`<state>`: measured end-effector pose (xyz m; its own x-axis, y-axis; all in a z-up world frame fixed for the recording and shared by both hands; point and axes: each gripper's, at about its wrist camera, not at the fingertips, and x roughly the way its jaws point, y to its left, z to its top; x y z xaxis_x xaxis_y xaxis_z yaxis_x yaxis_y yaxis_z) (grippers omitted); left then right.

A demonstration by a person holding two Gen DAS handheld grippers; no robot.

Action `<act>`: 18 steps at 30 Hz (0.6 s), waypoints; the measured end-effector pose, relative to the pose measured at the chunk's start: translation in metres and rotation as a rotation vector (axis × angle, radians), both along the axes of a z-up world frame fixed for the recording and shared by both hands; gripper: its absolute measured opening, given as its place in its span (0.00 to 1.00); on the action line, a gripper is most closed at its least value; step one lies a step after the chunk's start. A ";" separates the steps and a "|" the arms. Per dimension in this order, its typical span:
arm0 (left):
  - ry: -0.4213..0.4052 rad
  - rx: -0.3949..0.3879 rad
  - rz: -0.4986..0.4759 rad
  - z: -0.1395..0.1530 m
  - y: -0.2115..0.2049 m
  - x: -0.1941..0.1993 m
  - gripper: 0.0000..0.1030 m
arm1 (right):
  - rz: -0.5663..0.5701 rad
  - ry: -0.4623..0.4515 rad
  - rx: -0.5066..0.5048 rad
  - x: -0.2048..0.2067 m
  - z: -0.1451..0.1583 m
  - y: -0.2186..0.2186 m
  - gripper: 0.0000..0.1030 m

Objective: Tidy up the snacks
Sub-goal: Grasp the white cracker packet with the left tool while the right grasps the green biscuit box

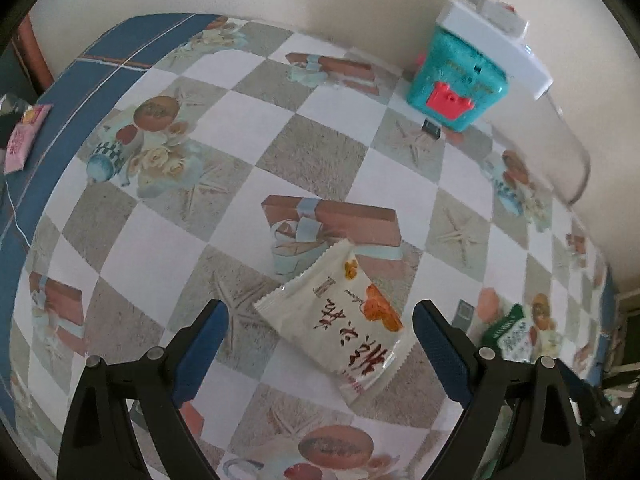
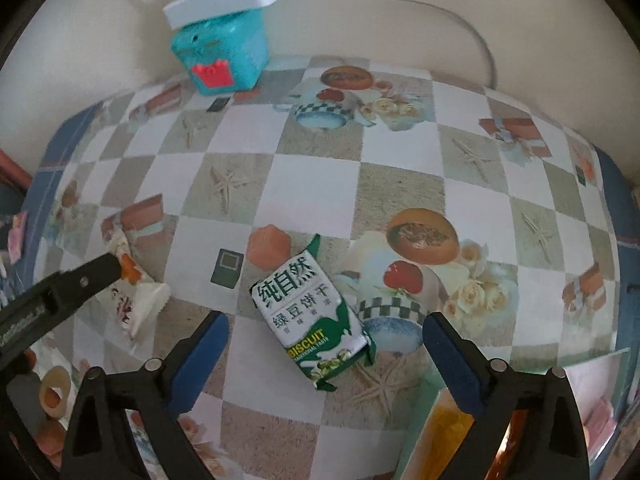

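A white snack packet (image 1: 340, 320) with brown lettering and an orange picture lies flat on the checked tablecloth (image 1: 320, 152). My left gripper (image 1: 320, 320) is open and low over it, one finger on each side. A green and white biscuit packet (image 2: 316, 316) lies on the cloth between the fingers of my open right gripper (image 2: 326, 328). The biscuit packet also shows at the right edge of the left wrist view (image 1: 508, 330). The white packet shows at the left of the right wrist view (image 2: 138, 296), partly behind the left gripper's finger (image 2: 96, 272).
A teal toy box (image 1: 456, 80) with a white power strip (image 1: 496, 44) on top stands at the table's back by the wall. A pink packet (image 1: 24, 138) lies off the table's left side. A tape roll (image 2: 56, 392) and an orange box (image 2: 448, 436) sit near the front edge.
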<state>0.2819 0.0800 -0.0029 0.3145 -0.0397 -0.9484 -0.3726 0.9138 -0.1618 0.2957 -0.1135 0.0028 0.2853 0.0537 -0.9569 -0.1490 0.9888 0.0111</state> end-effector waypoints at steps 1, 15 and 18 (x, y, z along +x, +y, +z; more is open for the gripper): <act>0.008 0.011 -0.009 -0.002 -0.003 0.002 0.91 | 0.010 0.002 -0.011 0.001 -0.002 0.003 0.96; 0.026 0.021 -0.008 -0.014 -0.015 0.006 0.67 | 0.064 0.003 -0.024 0.005 -0.014 0.010 0.51; 0.016 0.023 0.001 -0.013 -0.015 0.000 0.61 | 0.062 -0.010 -0.008 0.001 -0.011 0.009 0.44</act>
<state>0.2821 0.0651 -0.0159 0.2994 -0.0178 -0.9540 -0.3757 0.9168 -0.1350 0.2964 -0.1046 -0.0086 0.2910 0.0636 -0.9546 -0.2101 0.9777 0.0011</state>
